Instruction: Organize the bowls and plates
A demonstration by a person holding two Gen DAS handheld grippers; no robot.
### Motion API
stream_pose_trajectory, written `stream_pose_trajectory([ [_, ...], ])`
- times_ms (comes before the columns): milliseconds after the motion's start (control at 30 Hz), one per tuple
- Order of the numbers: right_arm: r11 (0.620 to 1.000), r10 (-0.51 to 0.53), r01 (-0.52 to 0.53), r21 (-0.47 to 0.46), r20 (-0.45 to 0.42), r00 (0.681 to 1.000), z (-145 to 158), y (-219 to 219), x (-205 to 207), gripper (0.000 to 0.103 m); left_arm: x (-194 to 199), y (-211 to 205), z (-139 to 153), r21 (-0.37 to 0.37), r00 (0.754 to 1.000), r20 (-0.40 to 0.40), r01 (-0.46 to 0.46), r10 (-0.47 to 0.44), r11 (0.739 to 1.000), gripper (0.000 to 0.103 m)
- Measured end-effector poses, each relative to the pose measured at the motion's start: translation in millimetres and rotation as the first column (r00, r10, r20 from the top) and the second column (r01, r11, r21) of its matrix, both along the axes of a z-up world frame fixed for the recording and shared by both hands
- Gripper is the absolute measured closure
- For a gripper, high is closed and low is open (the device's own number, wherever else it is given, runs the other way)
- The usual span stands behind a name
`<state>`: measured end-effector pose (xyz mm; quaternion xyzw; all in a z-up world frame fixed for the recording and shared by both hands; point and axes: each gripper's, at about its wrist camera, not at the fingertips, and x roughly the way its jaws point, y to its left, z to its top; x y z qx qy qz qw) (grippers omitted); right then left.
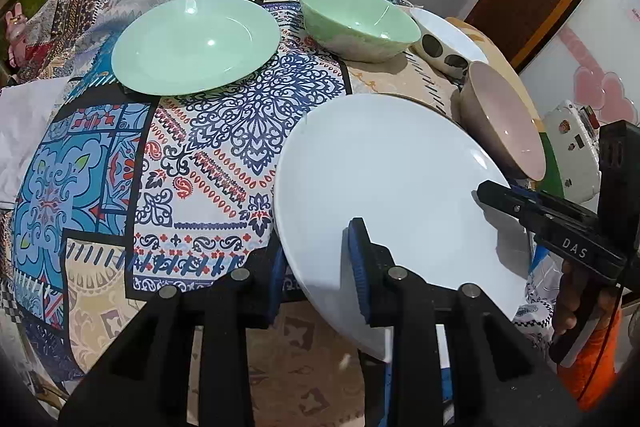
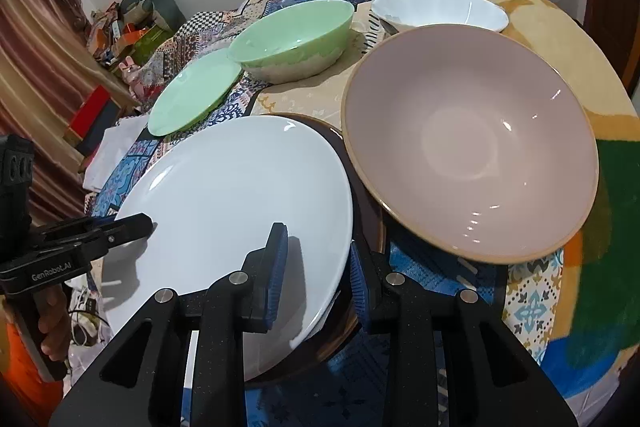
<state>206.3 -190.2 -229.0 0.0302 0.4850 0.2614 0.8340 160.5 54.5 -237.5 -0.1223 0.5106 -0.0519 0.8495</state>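
Observation:
A large white plate [image 1: 392, 187] [image 2: 224, 211] lies at the near edge of the table, held at two sides. My left gripper [image 1: 318, 275] is shut on its near-left rim and also shows in the right wrist view [image 2: 132, 227]. My right gripper [image 2: 316, 275] is shut on the right rim and appears in the left wrist view [image 1: 492, 191]. A dark brown plate [image 2: 362, 227] shows under the white one; contact cannot be told. Behind are a green plate [image 1: 196, 45] [image 2: 192, 95], a green bowl [image 1: 356, 23] [image 2: 296, 35], a white spotted bowl [image 1: 444, 39] [image 2: 440, 9] and a pink bowl [image 1: 504, 119] [image 2: 472, 139].
A patterned cloth [image 1: 224, 147] covers the round table. The pink bowl sits close to the white plate's right side. A white device [image 1: 568, 147] is off the table's right edge, and folded white cloth [image 1: 24, 131] lies at the left. Clutter lines the far wall.

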Motion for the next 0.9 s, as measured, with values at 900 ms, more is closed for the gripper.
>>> stream_pose_trajectory([
  [900, 1.0, 0.01, -0.01, -0.024, 0.005, 1.0, 7, -6, -4, 0.076, 11, -8, -15, -0.001, 0.999, -0.051, 0.014, -0.014, 1.0, 0.07],
])
